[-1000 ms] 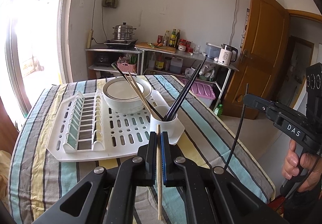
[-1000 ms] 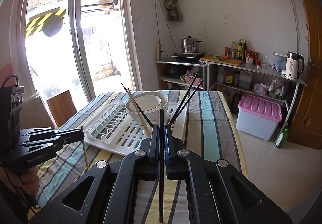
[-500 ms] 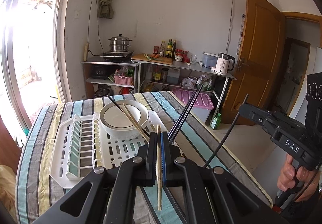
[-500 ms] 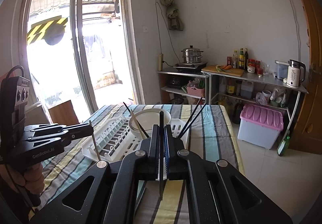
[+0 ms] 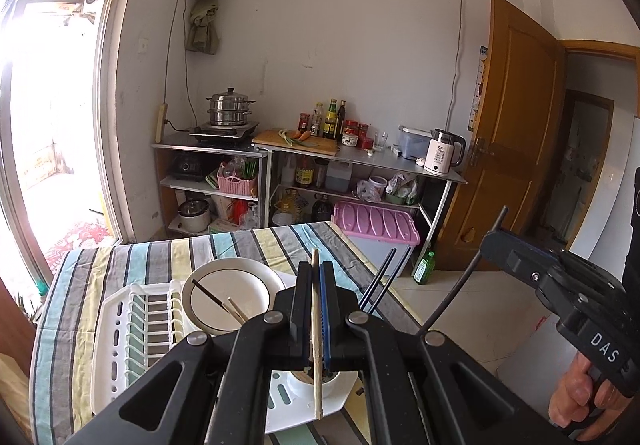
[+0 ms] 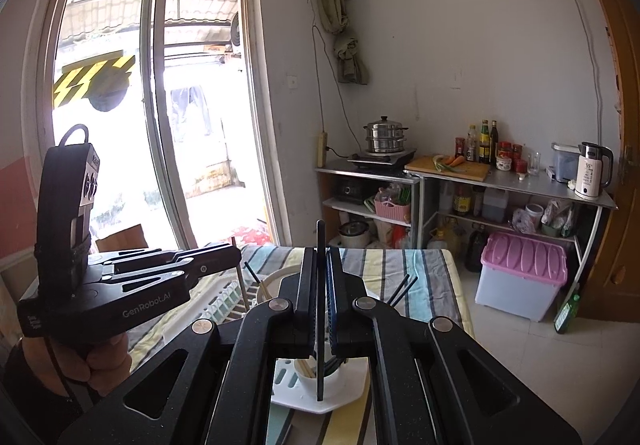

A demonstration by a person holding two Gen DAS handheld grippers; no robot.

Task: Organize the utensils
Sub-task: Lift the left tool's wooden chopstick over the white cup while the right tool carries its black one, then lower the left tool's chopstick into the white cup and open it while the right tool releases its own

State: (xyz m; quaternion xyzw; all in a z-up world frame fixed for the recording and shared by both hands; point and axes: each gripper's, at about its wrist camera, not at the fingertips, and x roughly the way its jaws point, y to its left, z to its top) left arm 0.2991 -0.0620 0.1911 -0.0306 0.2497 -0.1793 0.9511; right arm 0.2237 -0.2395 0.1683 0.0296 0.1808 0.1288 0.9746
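My left gripper [image 5: 316, 269] is shut on a pale wooden chopstick [image 5: 317, 385] held upright, its lower end hanging over the white utensil cup [image 5: 334, 385]. My right gripper [image 6: 320, 253] is shut on a black chopstick [image 6: 320, 377], also upright, above the same cup [image 6: 308, 379]. The cup stands at the near corner of the white dish rack [image 5: 116, 329] and holds several black chopsticks [image 5: 382, 279] and wooden ones. In the left wrist view the right gripper [image 5: 494, 245] shows at the right; in the right wrist view the left gripper [image 6: 236, 255] shows at the left.
A white bowl [image 5: 248, 277] sits in the rack behind the cup with chopsticks leaning across it. The rack lies on a striped tablecloth [image 5: 72, 285]. Beyond the table are metal shelves [image 5: 360, 161], a pink-lidded bin [image 5: 376, 225] and a wooden door [image 5: 516, 133].
Both grippers have risen, each still carrying its chopstick. The table and rack have dropped lower in both views, and the cup now lies right under the fingers.
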